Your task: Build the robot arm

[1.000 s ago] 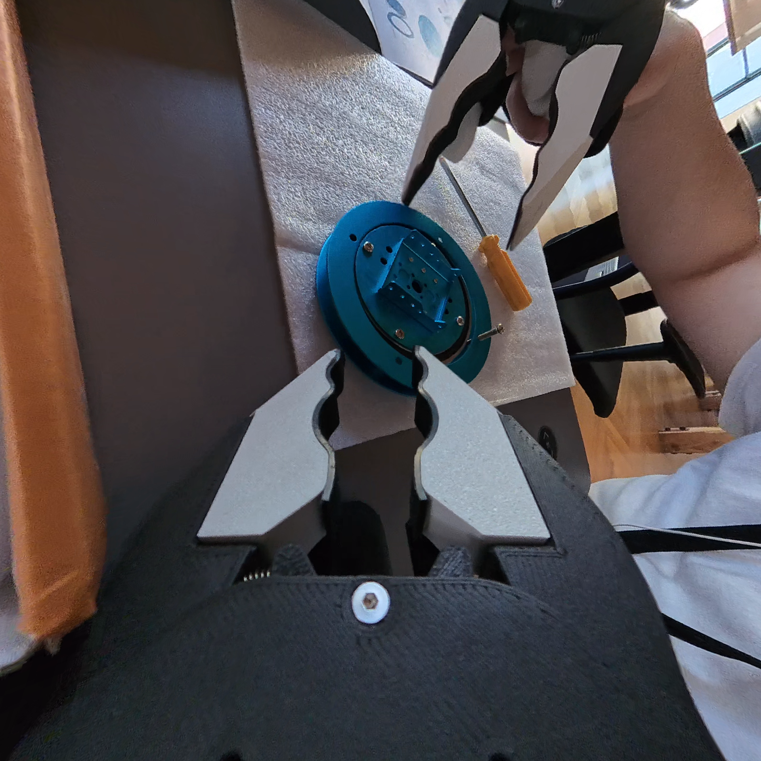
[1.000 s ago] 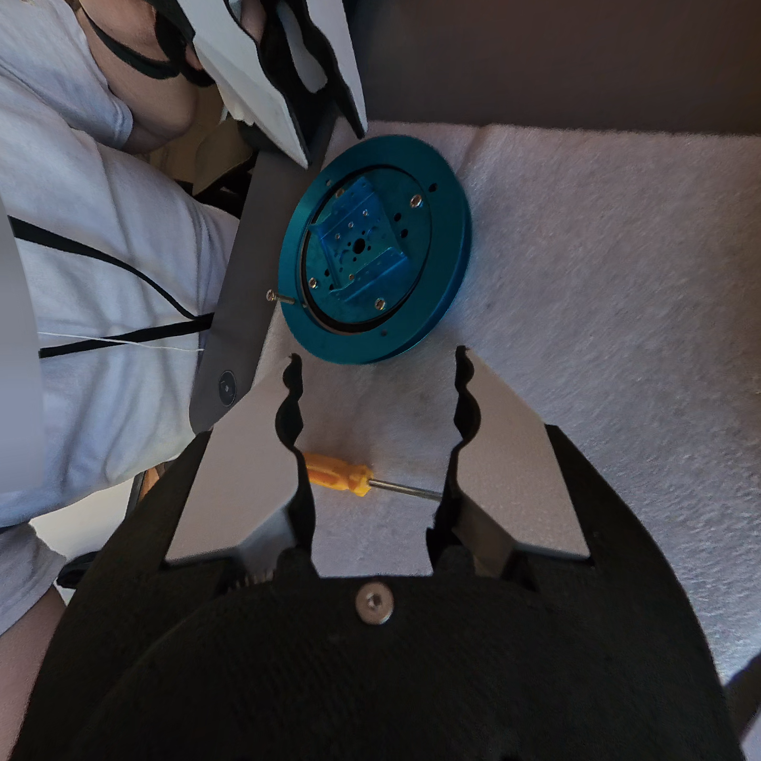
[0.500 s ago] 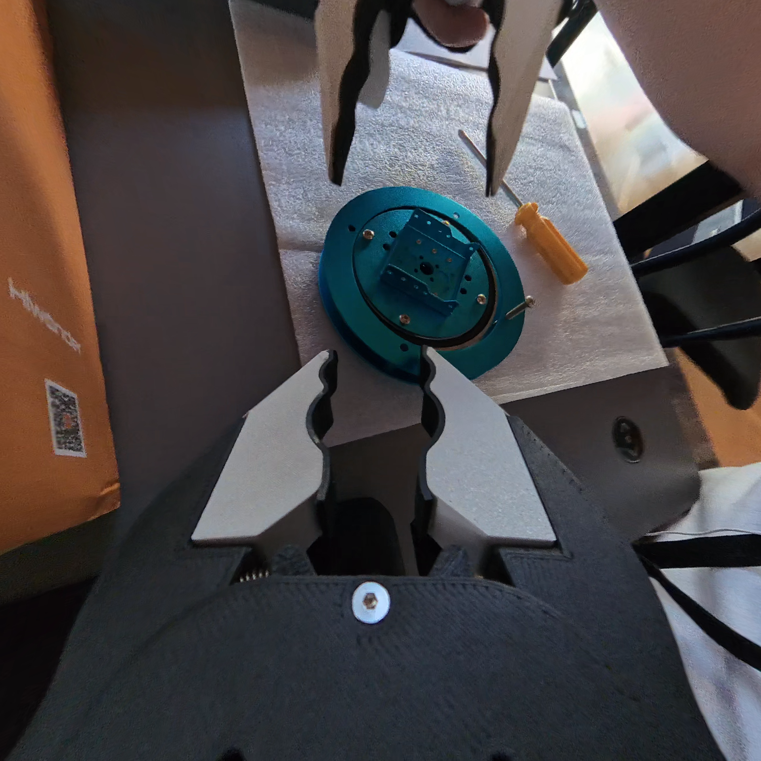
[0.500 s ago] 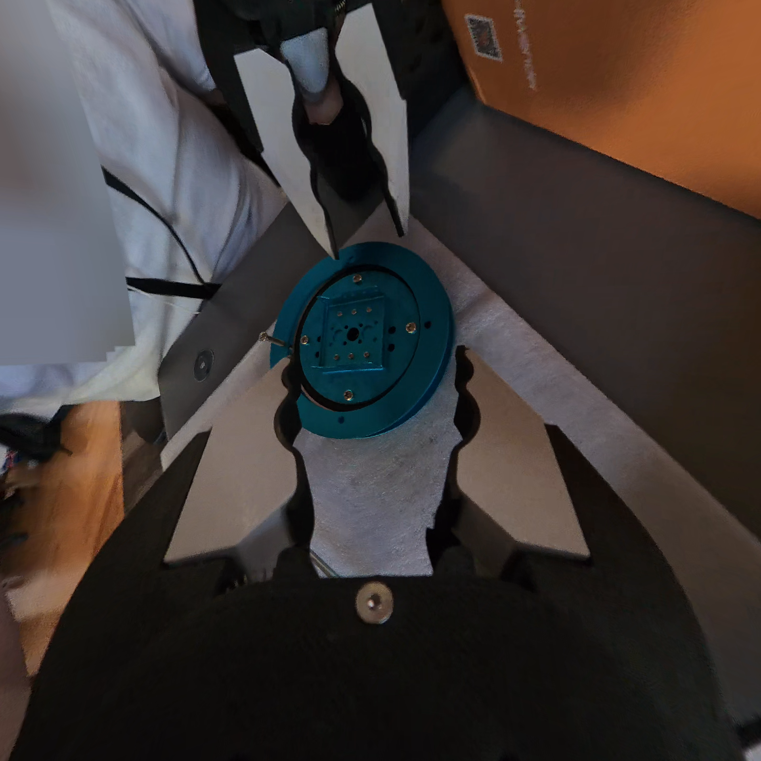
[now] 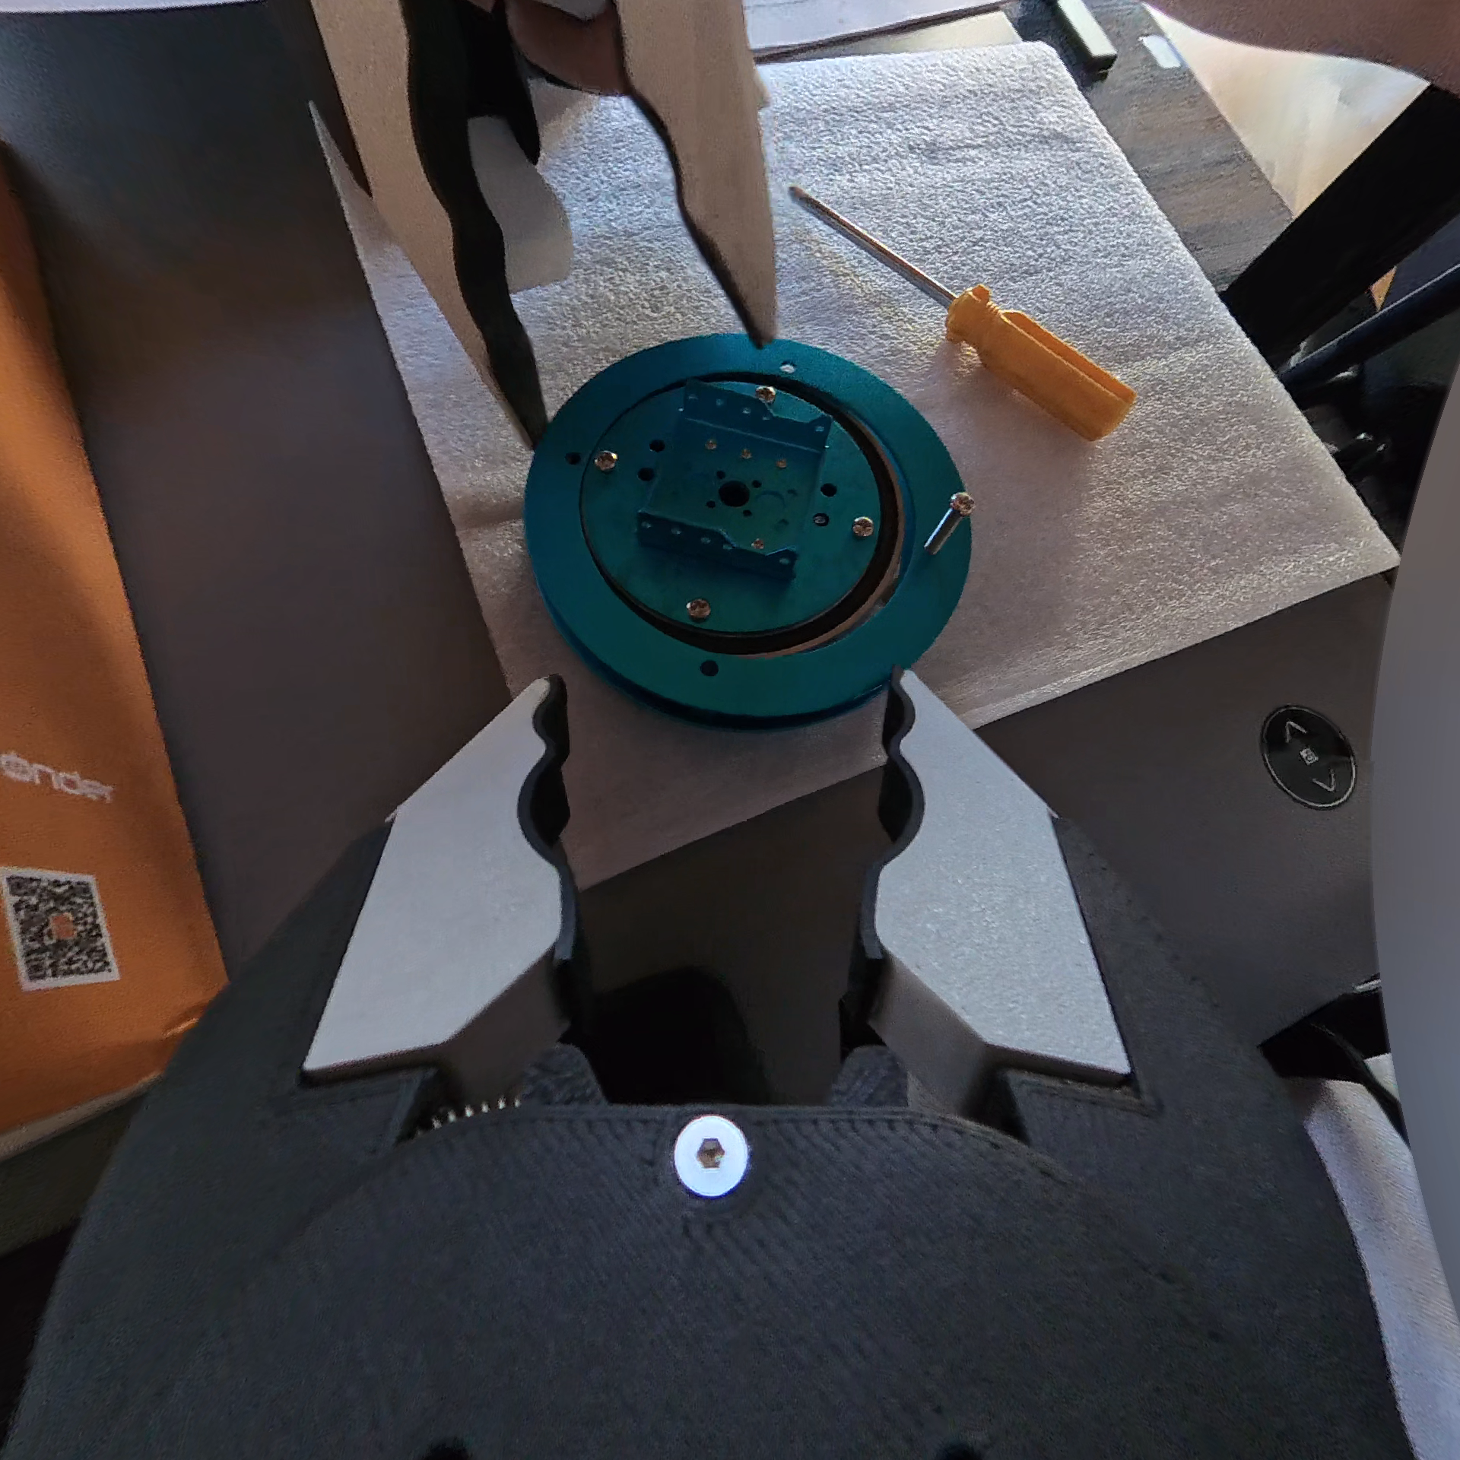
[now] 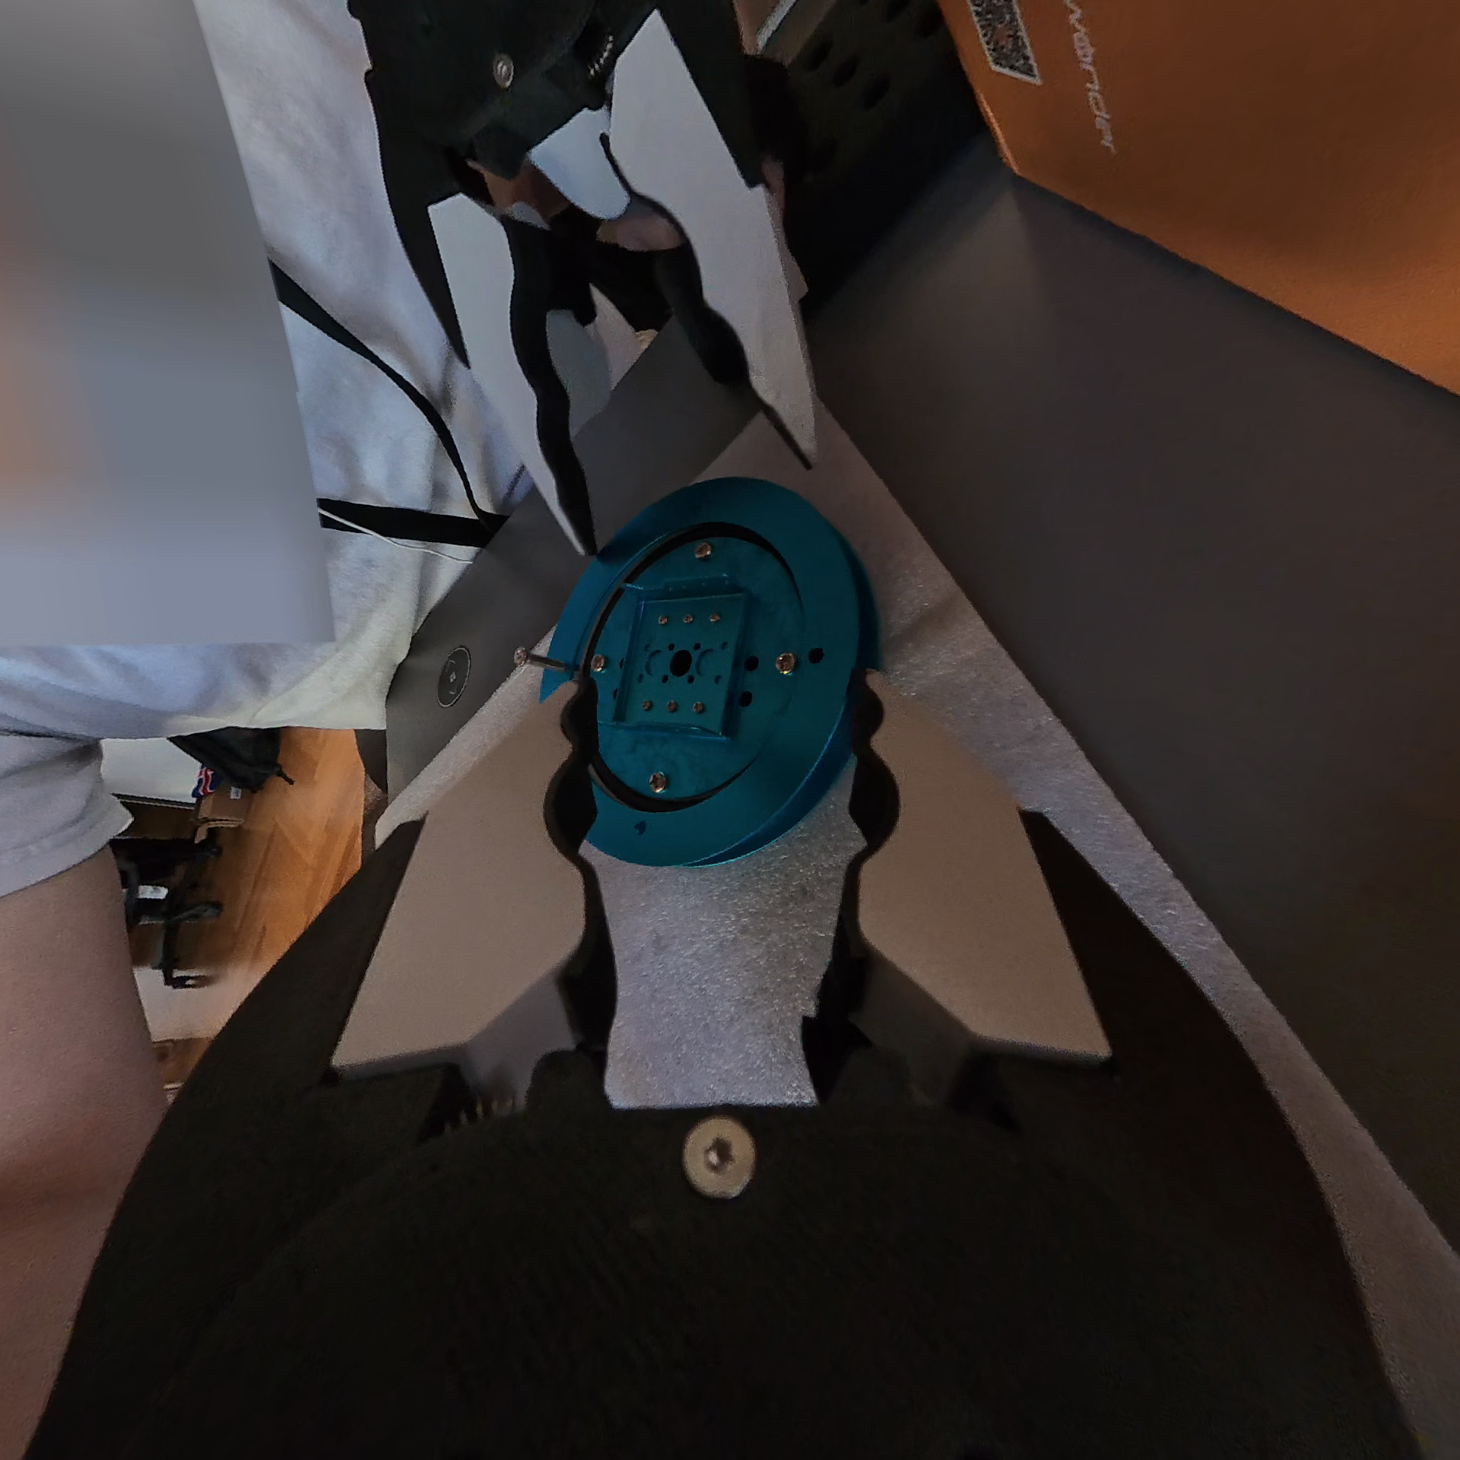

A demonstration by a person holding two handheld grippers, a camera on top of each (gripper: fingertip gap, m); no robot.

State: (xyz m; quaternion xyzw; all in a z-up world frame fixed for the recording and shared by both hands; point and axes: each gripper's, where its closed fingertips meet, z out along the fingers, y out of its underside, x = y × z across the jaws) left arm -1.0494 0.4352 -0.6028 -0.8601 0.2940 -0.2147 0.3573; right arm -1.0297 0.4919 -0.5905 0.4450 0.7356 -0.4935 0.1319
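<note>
Disc (image 5: 746,521) on foam sheet (image 5: 1106,506) — screwdriver (image 5: 1035,359) right of it.

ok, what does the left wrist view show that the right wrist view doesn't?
Left wrist only: the orange-handled screwdriver lying on the white foam sheet, apart from the disc.

Right wrist only: the person's white shirt and a wooden floor below the table edge.

Both: the teal disc with its square bracket, a loose screw leaning on its rim, the round button on the grey table, and an orange box. The left hand-held gripper and right hand-held gripper are both open, facing each other across the disc.
</note>
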